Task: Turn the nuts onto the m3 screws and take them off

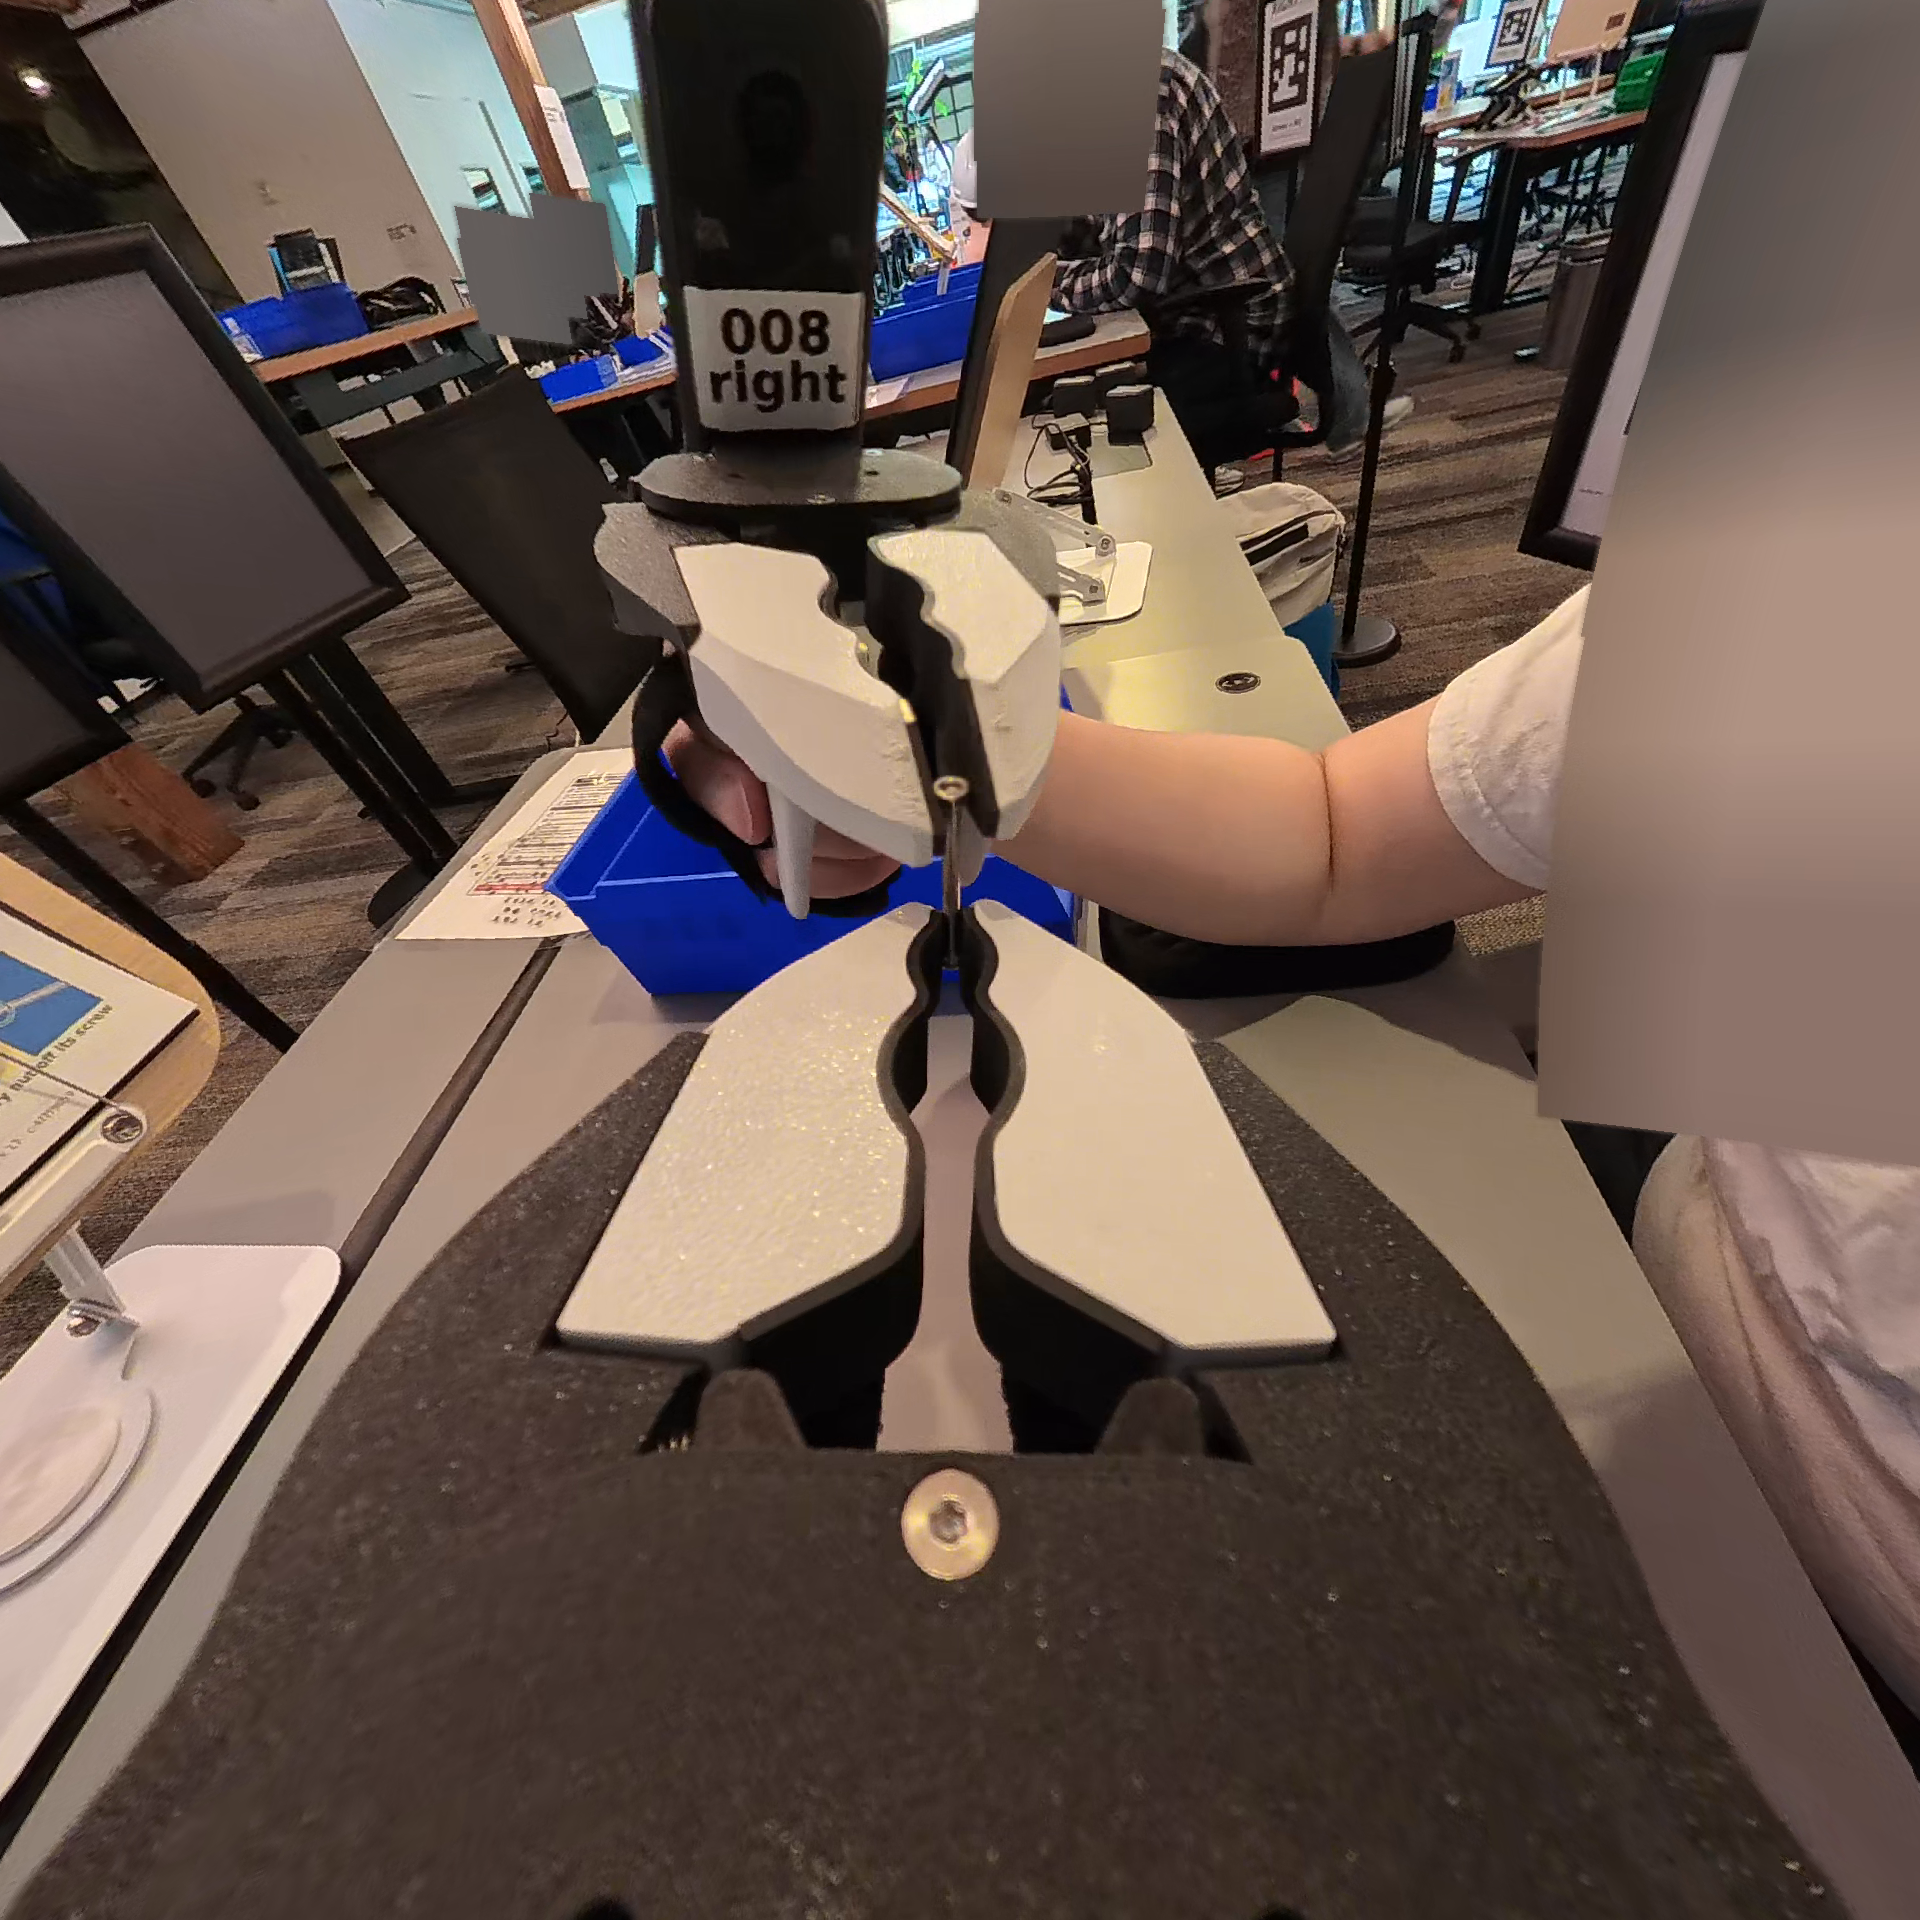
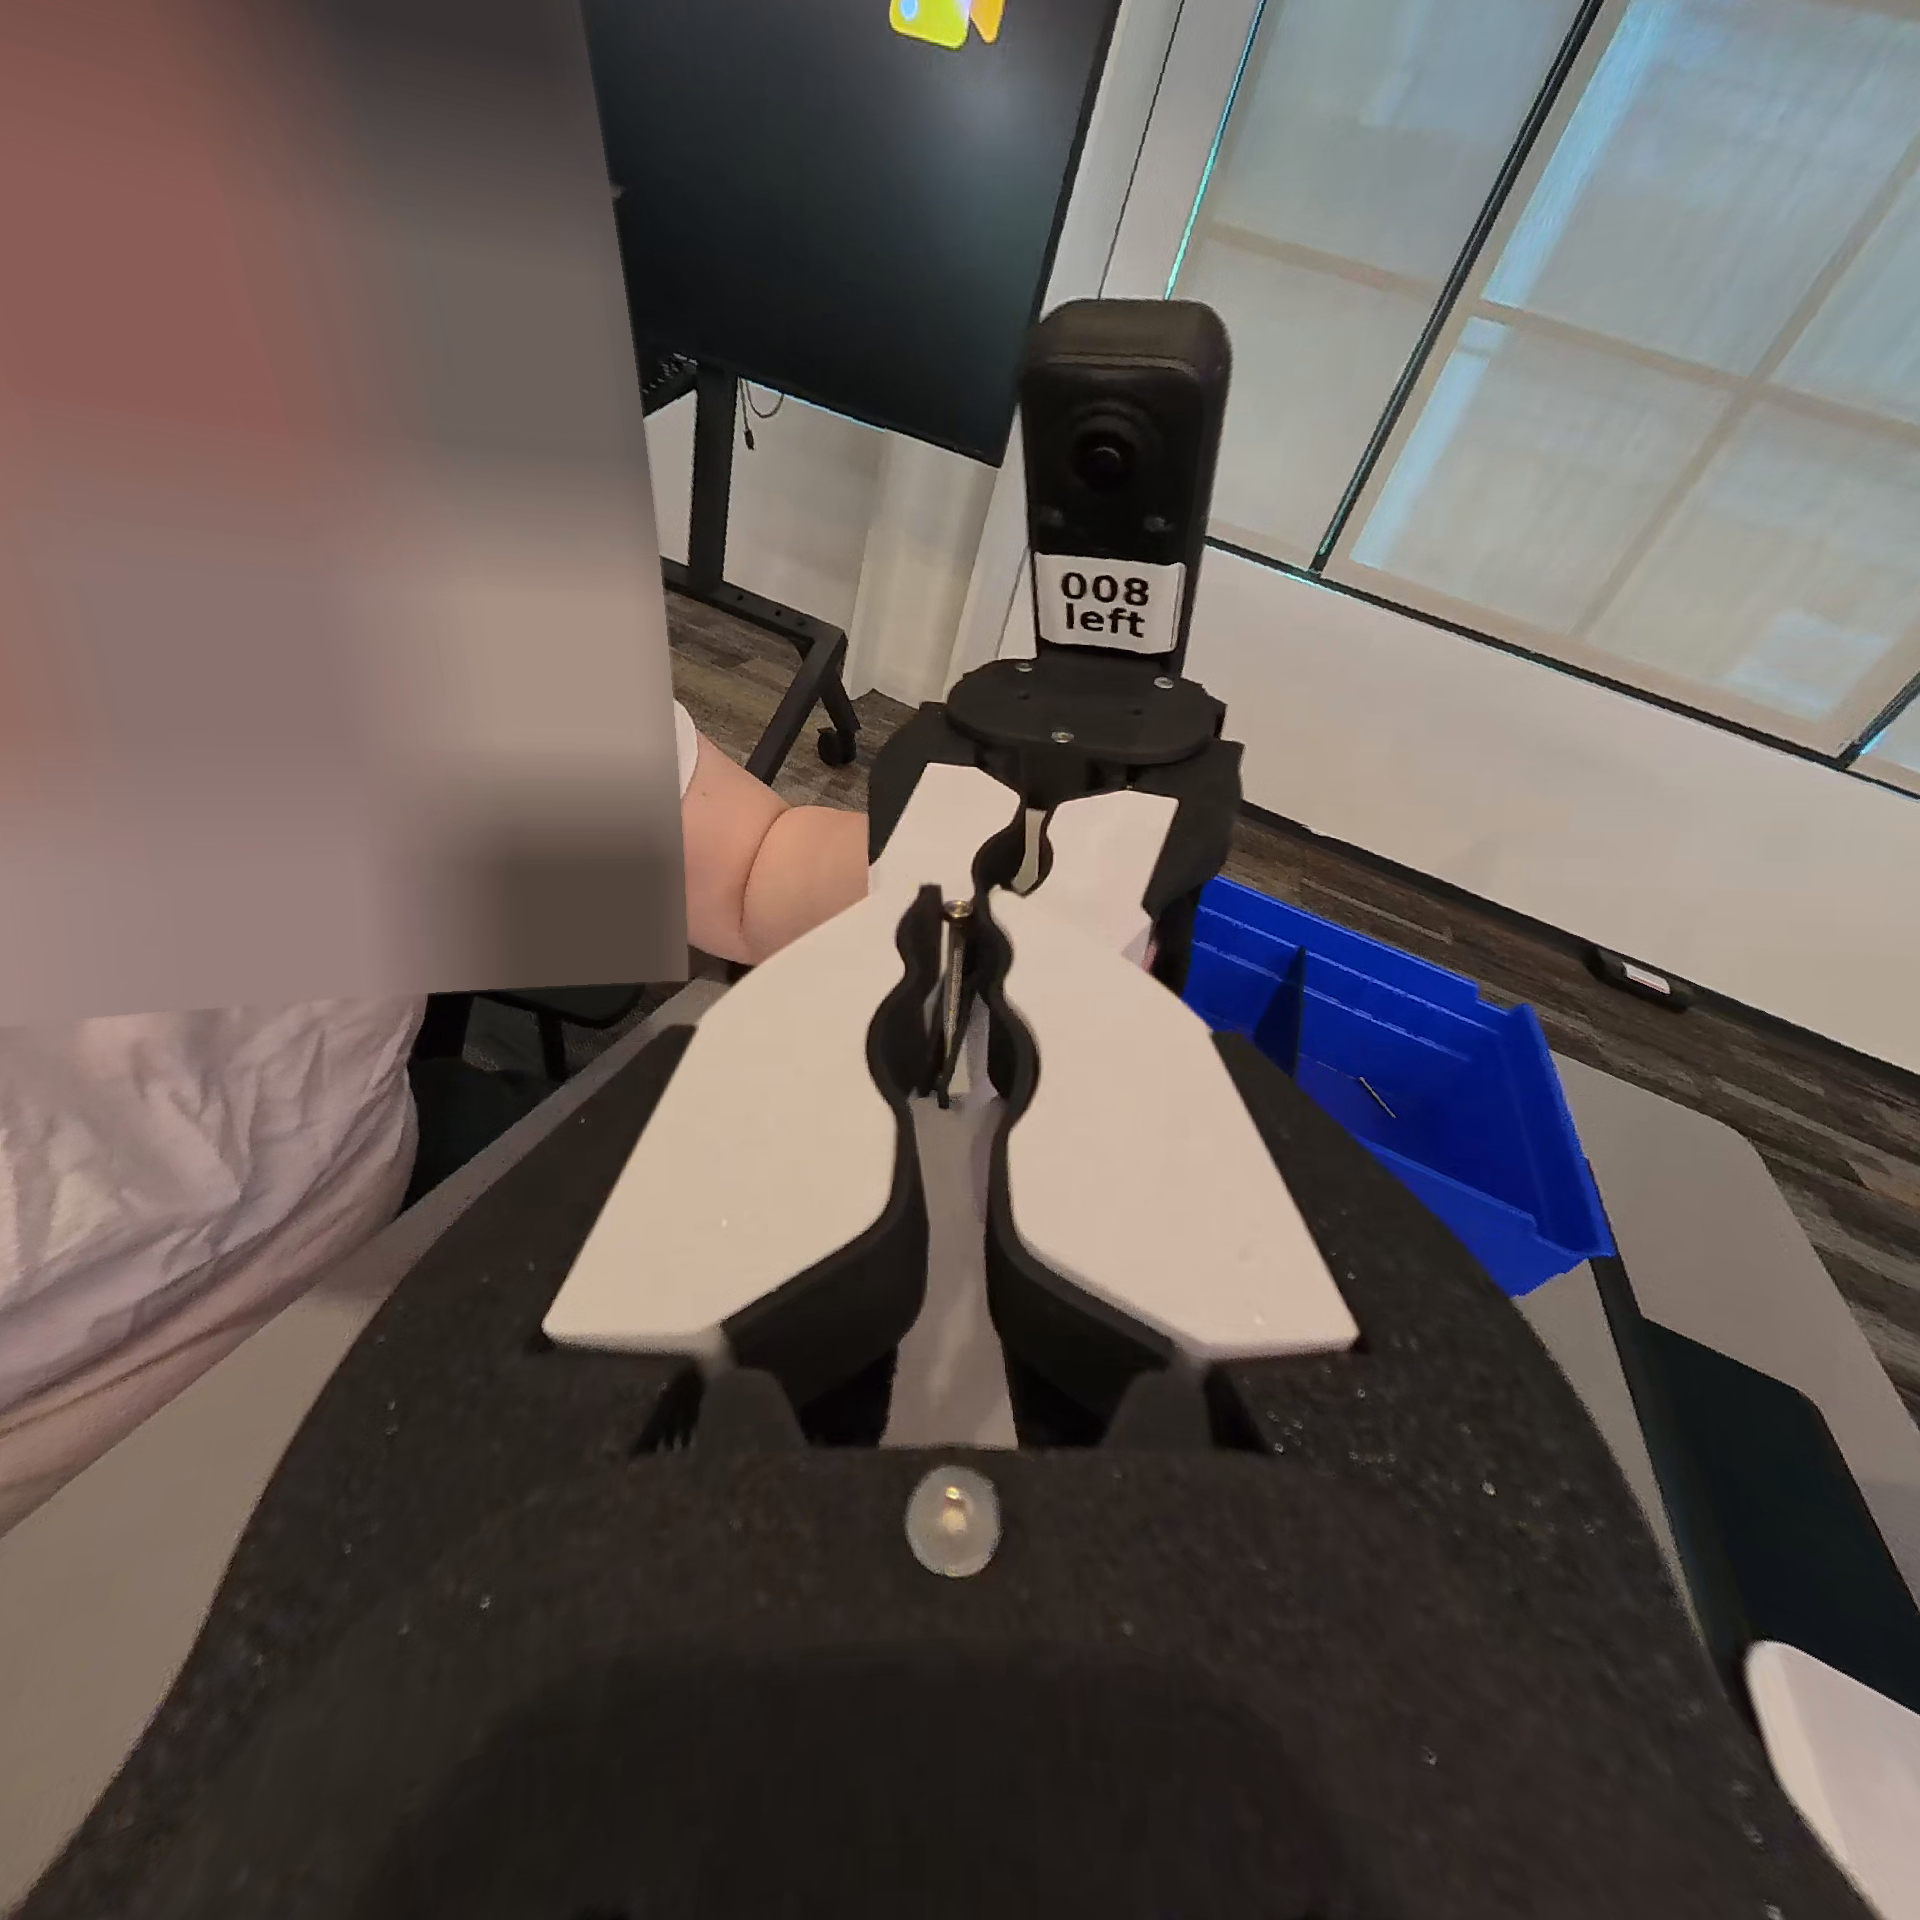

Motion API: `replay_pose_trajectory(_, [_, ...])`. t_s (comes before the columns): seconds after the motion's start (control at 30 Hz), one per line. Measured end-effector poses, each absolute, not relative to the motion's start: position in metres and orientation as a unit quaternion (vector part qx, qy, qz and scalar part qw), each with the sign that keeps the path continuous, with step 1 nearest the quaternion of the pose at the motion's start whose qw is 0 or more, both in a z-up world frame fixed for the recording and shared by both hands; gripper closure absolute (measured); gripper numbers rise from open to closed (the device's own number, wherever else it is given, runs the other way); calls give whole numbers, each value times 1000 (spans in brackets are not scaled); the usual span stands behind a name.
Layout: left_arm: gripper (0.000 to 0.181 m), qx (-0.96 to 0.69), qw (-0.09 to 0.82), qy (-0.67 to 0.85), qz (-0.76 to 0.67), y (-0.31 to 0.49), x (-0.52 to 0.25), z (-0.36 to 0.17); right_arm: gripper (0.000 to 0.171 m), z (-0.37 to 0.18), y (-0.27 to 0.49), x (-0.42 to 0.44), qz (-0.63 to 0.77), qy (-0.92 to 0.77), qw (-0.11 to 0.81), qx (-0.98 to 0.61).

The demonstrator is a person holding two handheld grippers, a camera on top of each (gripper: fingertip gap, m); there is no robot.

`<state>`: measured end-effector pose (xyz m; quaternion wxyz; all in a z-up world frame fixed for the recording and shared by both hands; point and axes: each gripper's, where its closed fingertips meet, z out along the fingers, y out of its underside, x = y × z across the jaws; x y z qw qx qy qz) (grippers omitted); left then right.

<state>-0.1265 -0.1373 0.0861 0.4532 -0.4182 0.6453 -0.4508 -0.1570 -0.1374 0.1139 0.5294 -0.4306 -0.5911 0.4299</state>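
A long thin m3 screw (image 1: pixel 949 862) stands upright between the two grippers, above the grey table (image 1: pixel 416 1091). My right gripper (image 1: pixel 940 831) faces the left wrist camera and is shut on the screw just under its head. In the right wrist view the screw (image 2: pixel 951 997) runs down between the right gripper's (image 2: pixel 961 920) fingertips. My left gripper (image 1: pixel 951 925) is shut around the lower end of the shaft. It also shows in the right wrist view (image 2: pixel 1013 883), just beyond the right gripper's tips. I cannot make out a nut.
A blue parts bin (image 1: pixel 717 925) sits on the table just behind the grippers; in the right wrist view the bin (image 2: pixel 1403 1070) holds a loose screw (image 2: pixel 1377 1096). A printed sheet (image 1: pixel 520 862) lies left of it. A sign board on a stand (image 1: pixel 62 1070) is at far left. A person's forearm (image 1: pixel 1247 831) crosses from the right. Left and right tips are no more than a few centimetres apart.
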Motion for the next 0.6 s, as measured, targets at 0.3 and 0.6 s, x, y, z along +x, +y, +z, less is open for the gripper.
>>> replay_pose_trajectory(0.3, [179, -482, 542, 589, -357, -91, -130, 92, 166, 118, -95, -160, 359, -505, 590, -518])
replay_pose_trajectory(0.6, [179, -523, 553, 550, -344, -69, -136, 91, 148, 112, -74, -164, 308, -473, 614, -553])
